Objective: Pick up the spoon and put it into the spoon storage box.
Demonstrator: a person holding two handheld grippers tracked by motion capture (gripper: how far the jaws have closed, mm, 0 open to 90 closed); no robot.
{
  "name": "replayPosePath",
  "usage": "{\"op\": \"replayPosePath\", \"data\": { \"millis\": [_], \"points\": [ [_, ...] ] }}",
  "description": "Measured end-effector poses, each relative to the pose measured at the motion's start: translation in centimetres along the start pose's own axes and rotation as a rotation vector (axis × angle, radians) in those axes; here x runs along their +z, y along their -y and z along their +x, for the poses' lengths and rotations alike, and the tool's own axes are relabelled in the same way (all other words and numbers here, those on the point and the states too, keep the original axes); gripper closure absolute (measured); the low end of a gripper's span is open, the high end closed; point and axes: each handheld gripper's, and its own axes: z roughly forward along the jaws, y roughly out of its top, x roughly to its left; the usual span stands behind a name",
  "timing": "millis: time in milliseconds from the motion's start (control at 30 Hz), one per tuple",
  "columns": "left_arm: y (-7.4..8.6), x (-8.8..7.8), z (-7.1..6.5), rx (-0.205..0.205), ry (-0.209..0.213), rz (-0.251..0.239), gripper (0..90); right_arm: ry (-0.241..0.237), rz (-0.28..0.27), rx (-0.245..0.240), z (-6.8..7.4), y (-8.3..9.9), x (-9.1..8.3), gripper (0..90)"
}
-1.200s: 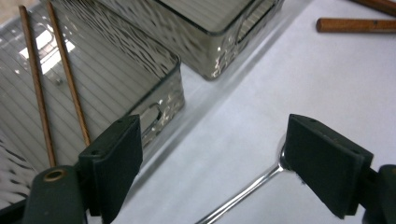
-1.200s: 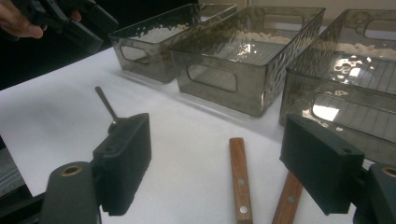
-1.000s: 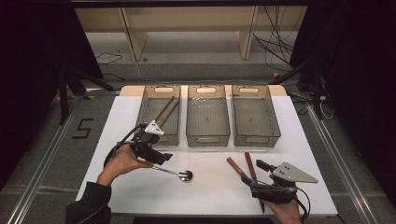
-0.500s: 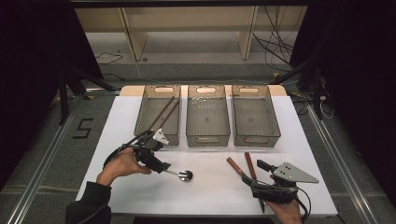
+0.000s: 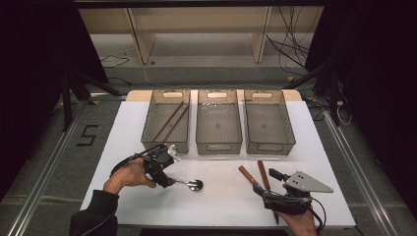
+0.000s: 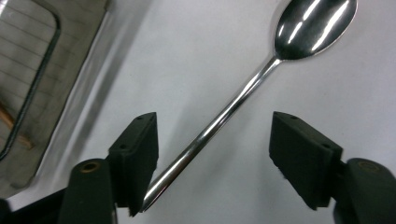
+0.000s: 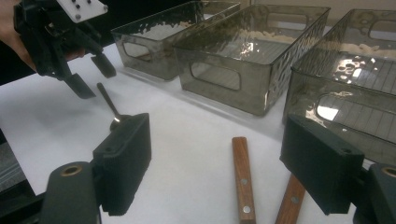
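A shiny metal spoon lies on the white table, bowl to the right. My left gripper reaches down over its handle. In the left gripper view the spoon runs slantwise between the two pads of my left gripper; the handle's tip lies right beside the left pad and the right pad stands clear. These jaws have just been closing and do not grip the spoon. My right gripper rests open near the front right, just short of two wood-handled utensils; the gap of my right gripper holds nothing.
Three clear plastic bins stand in a row at the back: the left bin holds brown sticks, and beside it are the middle bin and the right bin. The table's front edge lies close to both hands.
My left gripper has come down toward the spoon's handle and its jaws have narrowed around it. The right gripper and the wood-handled utensils have stayed put.
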Motion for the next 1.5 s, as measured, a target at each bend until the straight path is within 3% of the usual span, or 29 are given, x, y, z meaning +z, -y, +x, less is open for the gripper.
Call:
{"op": "replayPosePath", "data": {
  "millis": [67, 200, 233, 300, 433, 500, 767, 933, 1167, 1500],
  "points": [
    [-0.1, 0.5, 0.0, 0.039, 0.024, 0.021, 36.6, 0.000, 0.000, 0.000, 0.0, 0.0, 0.0, 25.2],
    [-0.3, 1.4, 0.0, 0.036, 0.026, 0.035, 40.4, -0.001, 0.000, 0.000, 0.0, 0.0, 0.0, 25.2],
    [-0.3, 1.5, 0.2, 0.056, 0.030, 0.054, 41.5, 0.000, 0.002, -0.002, 0.0, 0.0, 0.0, 25.2],
    [-0.4, 1.7, 0.1, 0.050, 0.032, 0.050, 44.0, 0.000, 0.001, -0.001, 0.0, 0.0, 0.0, 25.2],
    [-0.7, 2.0, 0.1, 0.086, 0.041, 0.084, 48.6, 0.000, 0.001, -0.001, 0.0, 0.0, 0.0, 25.2],
    [-0.8, 2.2, 0.0, 0.088, 0.043, 0.076, 50.9, 0.000, 0.001, -0.001, 0.0, 0.0, 0.0, 25.2],
    [-1.1, 2.2, -0.1, 0.120, 0.071, 0.099, 59.5, -0.001, 0.004, 0.000, 0.0, 0.0, 0.0, 25.2],
    [-1.3, 2.3, -0.5, 0.103, 0.074, 0.117, 66.6, -0.001, 0.008, -0.002, 0.0, 0.0, 0.0, 25.3],
    [-1.5, 2.2, -1.0, 0.155, 0.077, 0.133, 77.3, 0.000, 0.008, -0.001, 0.0, 0.0, 0.0, 25.3],
    [-1.5, 2.1, -1.2, 0.207, 0.077, 0.141, 82.3, 0.002, 0.006, -0.001, 0.0, 0.1, 0.0, 25.3]
  ]
}}
